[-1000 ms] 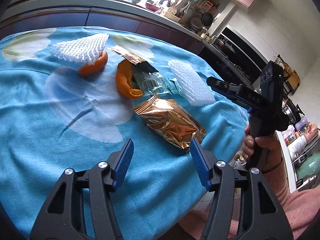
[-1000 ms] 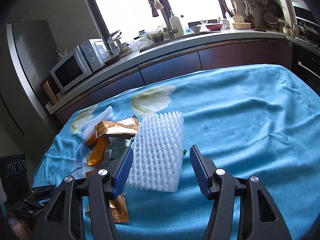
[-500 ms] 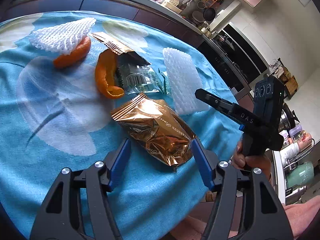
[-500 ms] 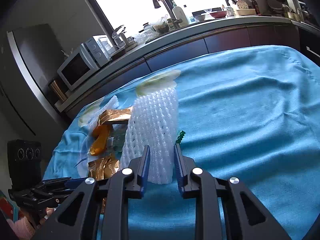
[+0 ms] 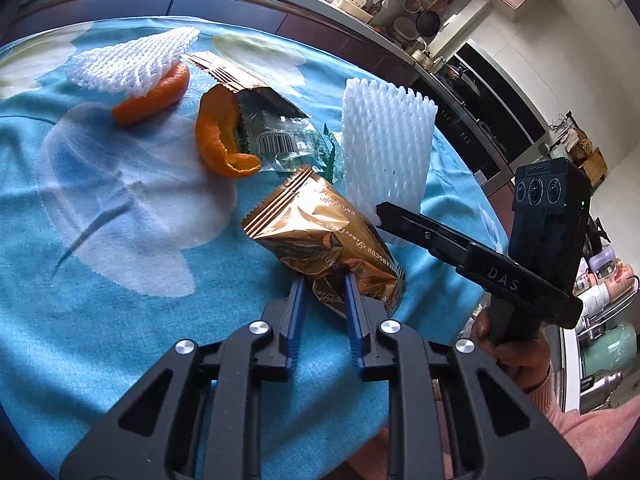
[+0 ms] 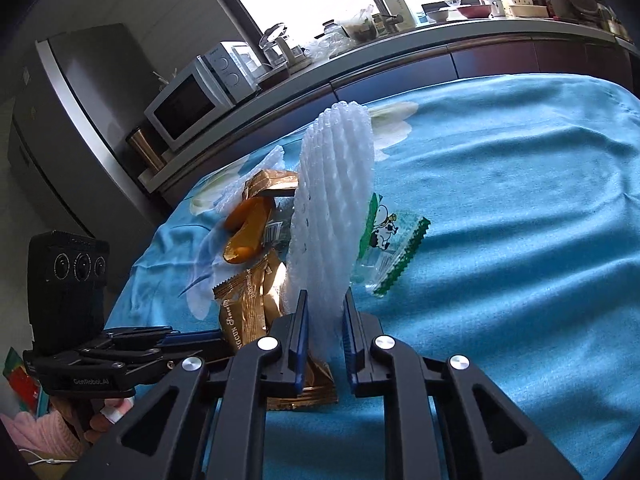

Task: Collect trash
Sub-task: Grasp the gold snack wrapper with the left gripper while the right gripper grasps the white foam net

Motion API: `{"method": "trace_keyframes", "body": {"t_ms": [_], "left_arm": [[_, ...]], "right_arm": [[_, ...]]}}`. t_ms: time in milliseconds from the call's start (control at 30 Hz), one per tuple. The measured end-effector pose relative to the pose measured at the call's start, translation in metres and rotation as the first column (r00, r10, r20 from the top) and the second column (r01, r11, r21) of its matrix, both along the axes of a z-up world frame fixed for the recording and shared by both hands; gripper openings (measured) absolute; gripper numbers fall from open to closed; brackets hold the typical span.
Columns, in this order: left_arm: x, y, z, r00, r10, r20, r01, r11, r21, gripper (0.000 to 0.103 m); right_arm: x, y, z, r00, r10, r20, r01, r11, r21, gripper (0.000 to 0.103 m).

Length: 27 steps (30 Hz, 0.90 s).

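Trash lies on a blue tablecloth (image 5: 120,240). My left gripper (image 5: 323,280) is shut on the near end of a gold snack wrapper (image 5: 320,232), also in the right wrist view (image 6: 248,304). My right gripper (image 6: 323,300) is shut on a white foam fruit net (image 6: 332,208), holding it tilted up off the cloth; it also shows in the left wrist view (image 5: 384,148). Further back lie two orange peels (image 5: 218,136) (image 5: 156,94), a clear wrapper (image 5: 280,140), a second foam net (image 5: 132,60) and a torn gold wrapper (image 5: 224,74).
A green-edged clear wrapper with a cow print (image 6: 388,248) lies right of the held net. A kitchen counter (image 6: 360,48) with a microwave (image 6: 192,104) runs behind the table. The table's near edge lies below both grippers.
My left gripper moved in and shut on the gold wrapper. My right gripper, shut on the foam net half a second ago, has lifted it upright, uncovering the cow-print wrapper.
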<state>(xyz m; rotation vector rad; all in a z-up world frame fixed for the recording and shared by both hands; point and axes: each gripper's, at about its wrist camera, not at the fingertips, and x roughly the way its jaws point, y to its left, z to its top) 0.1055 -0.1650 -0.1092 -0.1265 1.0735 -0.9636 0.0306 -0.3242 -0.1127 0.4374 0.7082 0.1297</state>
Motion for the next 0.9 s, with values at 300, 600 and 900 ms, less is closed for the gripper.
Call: {"method": "trace_keyframes", "body": {"t_ms": [300, 600, 900], "left_arm": [[-0.005, 0.028, 0.01, 0.999, 0.026, 0.028, -0.025, 0.998, -0.053, 0.013], [-0.008, 0.084, 0.024, 0.991, 0.115, 0.063, -0.11, 0.99, -0.086, 0.011], [-0.019, 0.146, 0.043, 0.961, 0.242, 0.134, -0.229, 0.968, -0.099, 0.009]], "right_arm": [[-0.001, 0.015, 0.011, 0.998, 0.05, 0.029, -0.05, 0.999, 0.013, 0.013], [0.007, 0.041, 0.027, 0.99, 0.117, 0.075, -0.118, 0.993, 0.001, 0.012], [0.025, 0.074, 0.04, 0.973, 0.2, 0.116, -0.201, 0.98, -0.011, 0.012]]}}
